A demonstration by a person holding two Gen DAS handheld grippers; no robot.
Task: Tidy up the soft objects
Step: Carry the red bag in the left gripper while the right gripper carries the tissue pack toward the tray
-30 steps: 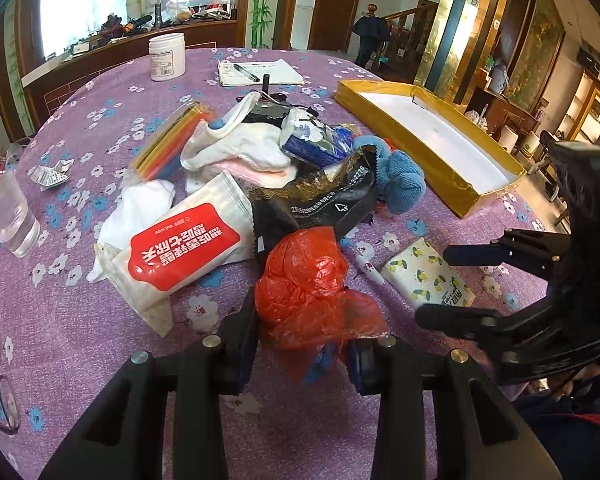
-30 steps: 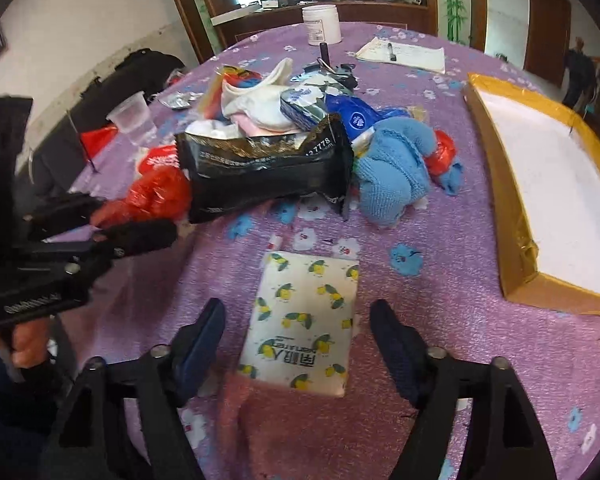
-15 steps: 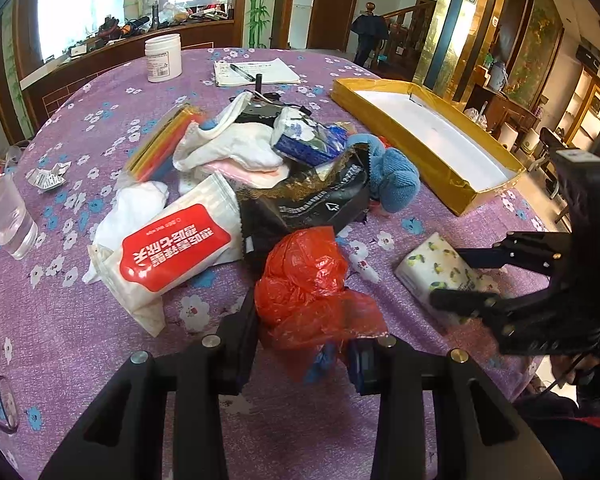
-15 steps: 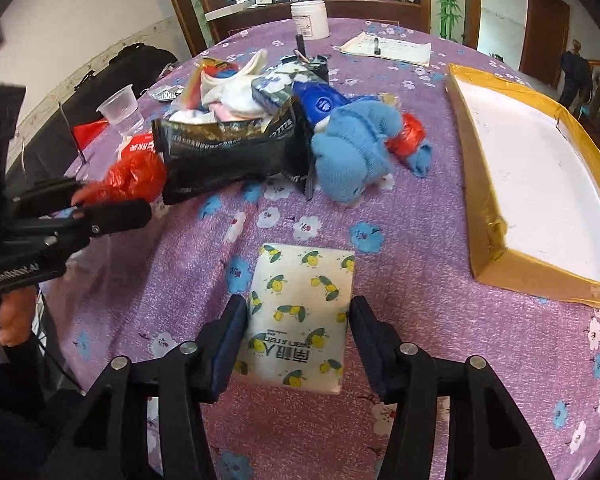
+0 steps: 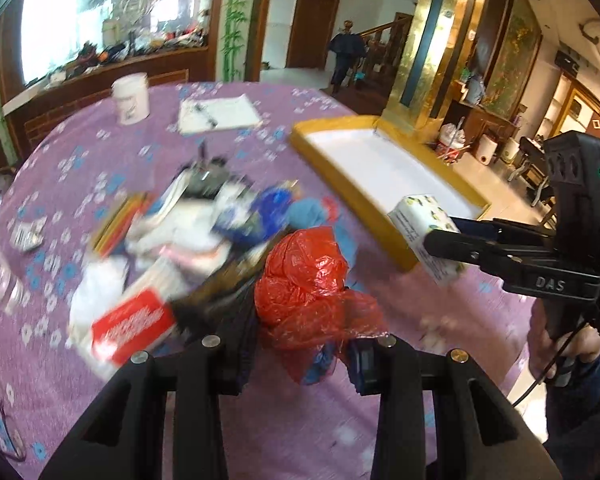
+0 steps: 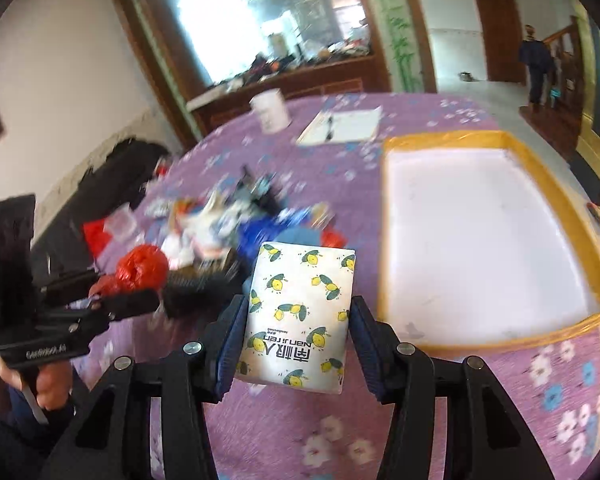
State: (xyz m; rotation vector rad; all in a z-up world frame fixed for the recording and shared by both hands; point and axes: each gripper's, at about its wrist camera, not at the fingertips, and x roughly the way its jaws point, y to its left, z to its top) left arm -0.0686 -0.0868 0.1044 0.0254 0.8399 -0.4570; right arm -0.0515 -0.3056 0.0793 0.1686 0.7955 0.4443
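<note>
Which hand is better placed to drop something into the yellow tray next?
Right. Its gripper holds the tissue pack lifted, right beside the tray. The left gripper, holding the red bag, sits farther back by the pile.

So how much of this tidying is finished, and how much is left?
Nothing looks sorted yet: the yellow-rimmed white tray holds nothing. In hand: the right claw grips a lemon-print tissue pack, lifted beside the tray, and the left claw grips a crumpled red plastic bag. Left: the blurred heap of cloths and packets on the purple flowered tablecloth.
</note>
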